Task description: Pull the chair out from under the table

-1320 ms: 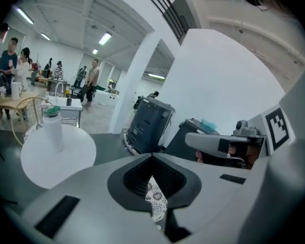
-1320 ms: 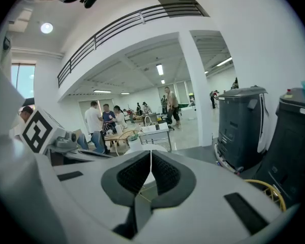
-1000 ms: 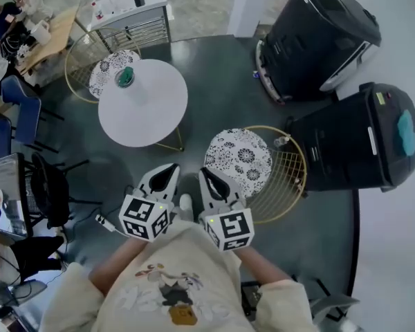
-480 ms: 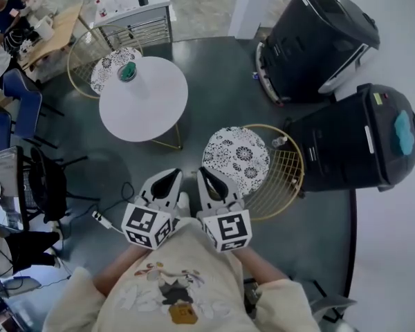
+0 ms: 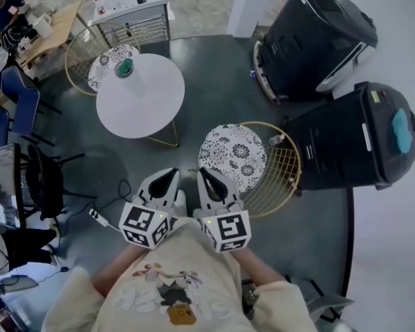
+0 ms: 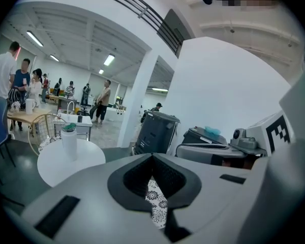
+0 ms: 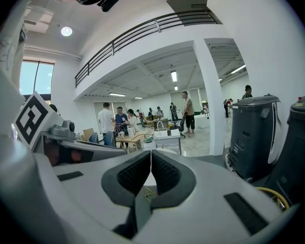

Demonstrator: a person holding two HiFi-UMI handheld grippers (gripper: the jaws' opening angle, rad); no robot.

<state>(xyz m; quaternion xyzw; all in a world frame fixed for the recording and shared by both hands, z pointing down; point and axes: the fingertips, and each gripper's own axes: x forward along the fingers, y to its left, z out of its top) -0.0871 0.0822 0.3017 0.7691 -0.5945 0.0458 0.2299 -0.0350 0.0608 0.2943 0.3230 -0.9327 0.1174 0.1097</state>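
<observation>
This is probably a big open office or a robot lab hall. Long ceiling lights (image 6: 109,60) and an upper gallery railing (image 7: 142,27) run above a wide room. People (image 7: 108,121) stand around desks (image 5: 54,34) far behind. Two large black machines (image 5: 317,40) stand near a round white counter (image 5: 140,109) and a gold wire chair (image 5: 280,175).

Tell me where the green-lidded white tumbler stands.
Head view, upper left: the tumbler stands on the round white table, at its far edge beside the wire chair.
</observation>
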